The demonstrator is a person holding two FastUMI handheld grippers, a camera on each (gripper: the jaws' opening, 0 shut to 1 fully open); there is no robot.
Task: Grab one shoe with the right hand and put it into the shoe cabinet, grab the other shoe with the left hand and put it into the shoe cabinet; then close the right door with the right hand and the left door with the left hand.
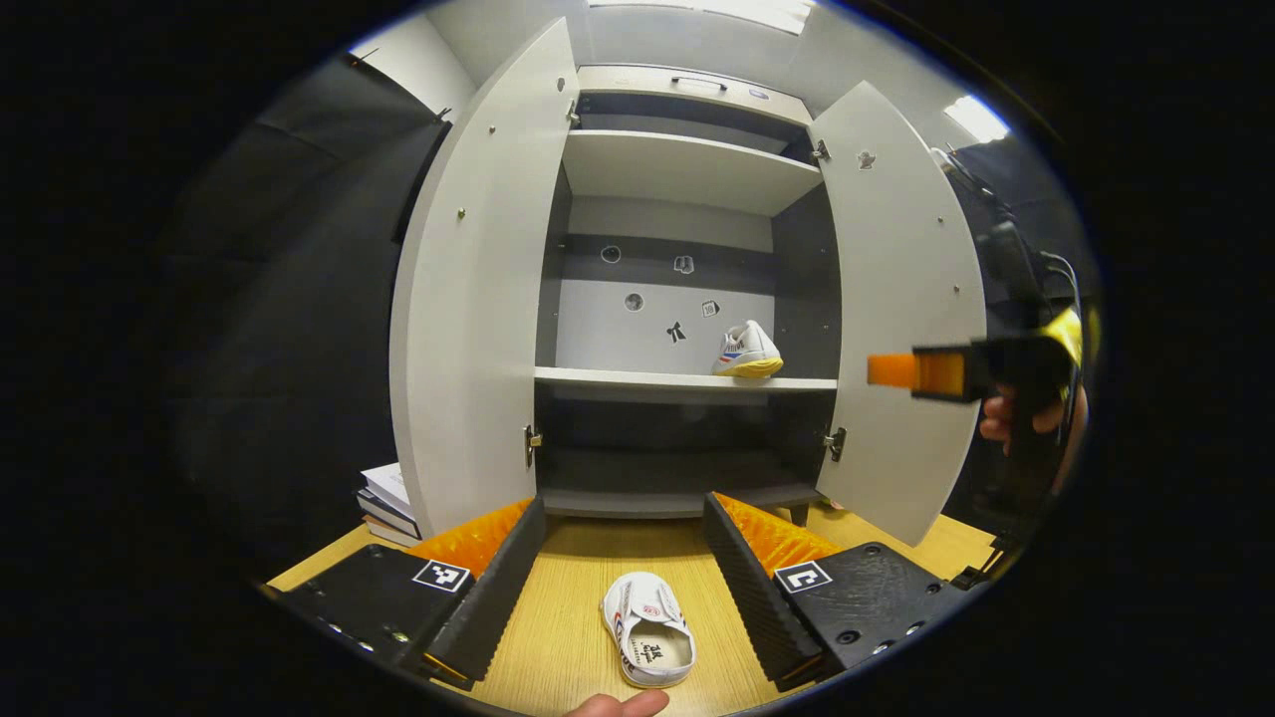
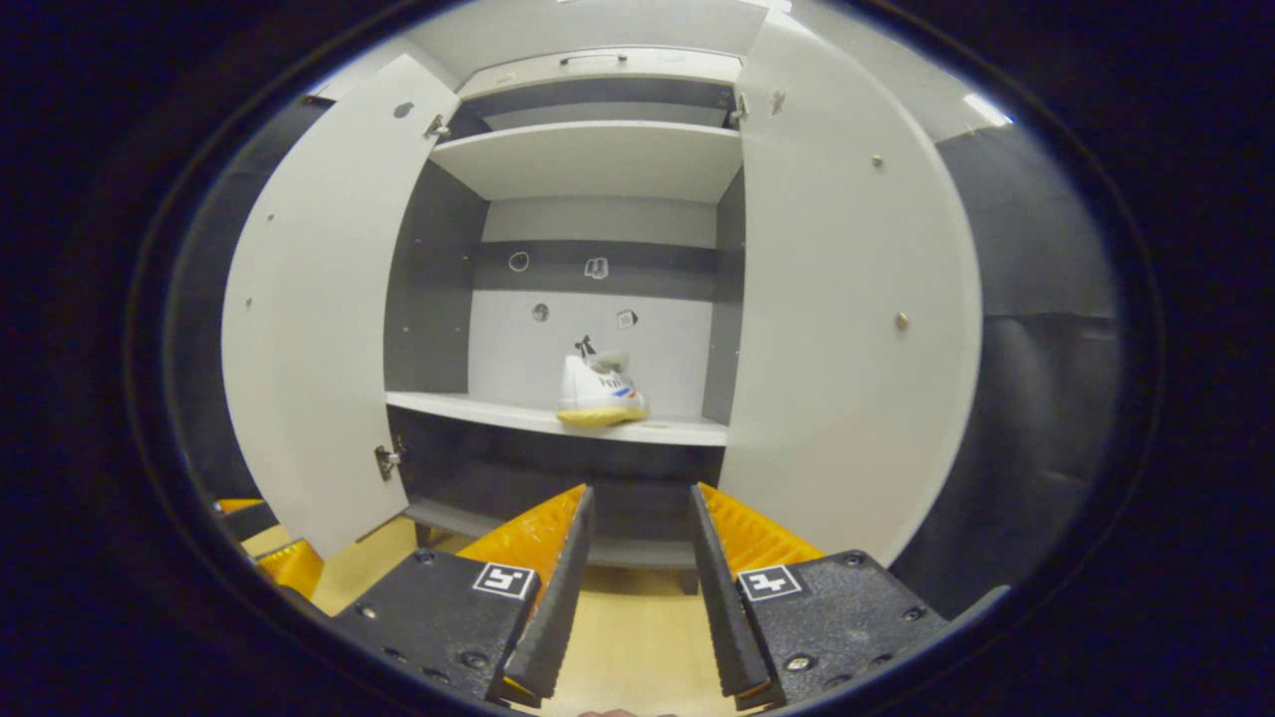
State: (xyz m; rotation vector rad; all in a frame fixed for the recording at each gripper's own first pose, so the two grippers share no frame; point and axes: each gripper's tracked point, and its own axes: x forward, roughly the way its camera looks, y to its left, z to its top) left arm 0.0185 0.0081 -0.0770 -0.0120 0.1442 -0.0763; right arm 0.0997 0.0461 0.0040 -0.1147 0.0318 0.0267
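Your left tongs [image 1: 623, 588] gape empty around the light, soft white canvas shoe [image 1: 648, 627] on the wooden tabletop [image 1: 558, 637] at bottom centre; pinch its heel collar, right tongs [image 2: 637, 588] spread empty.

One white shoe [image 1: 747, 351] with a yellow sole stands upright on the middle shelf of the cabinet [image 1: 687, 169], toward its right side. The other shoe [image 1: 647, 629] (white too) lies on the wooden table before the cabinet, opening up. Left door [image 1: 478, 289] and right door [image 1: 901, 299] both stand wide open.
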